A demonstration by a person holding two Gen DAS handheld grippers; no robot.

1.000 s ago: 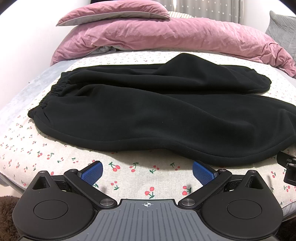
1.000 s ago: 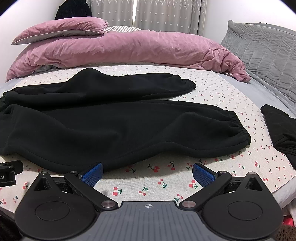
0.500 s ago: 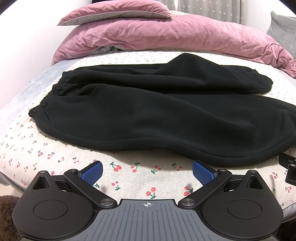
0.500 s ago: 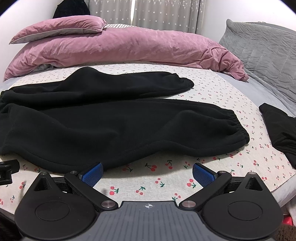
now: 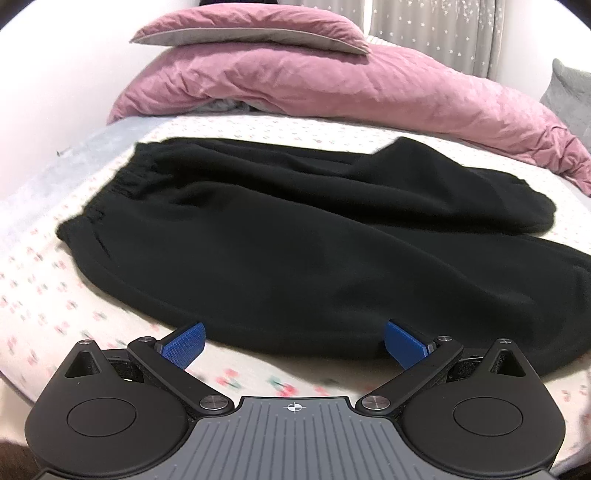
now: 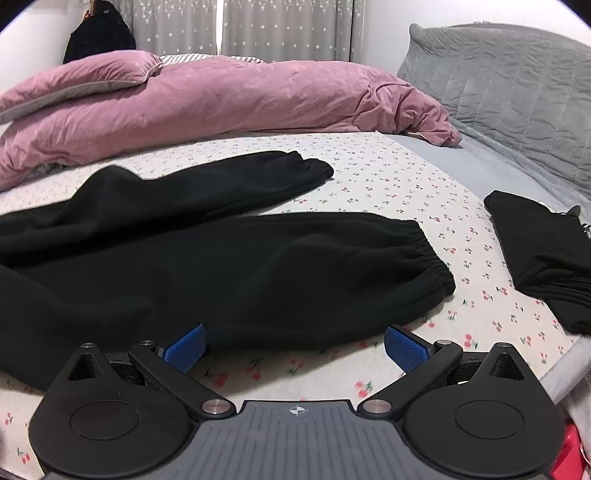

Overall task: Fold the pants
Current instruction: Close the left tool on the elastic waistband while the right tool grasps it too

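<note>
Closing in now, the left hand-held gripper has slid up to the near hem of the black pants at six o'clock, spread wide, gripping nothing. Pants lie flat on the bed, waistband at ten o'clock. The right hand-held gripper, also spread, has advanced likewise; a two-handed pinch looks imminent.

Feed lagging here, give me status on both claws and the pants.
Both claws, left and right, open, empty. Pants flat, unfolded. Nothing blocking.

Cherry-print bed, pink duvet, starred curtains
</note>
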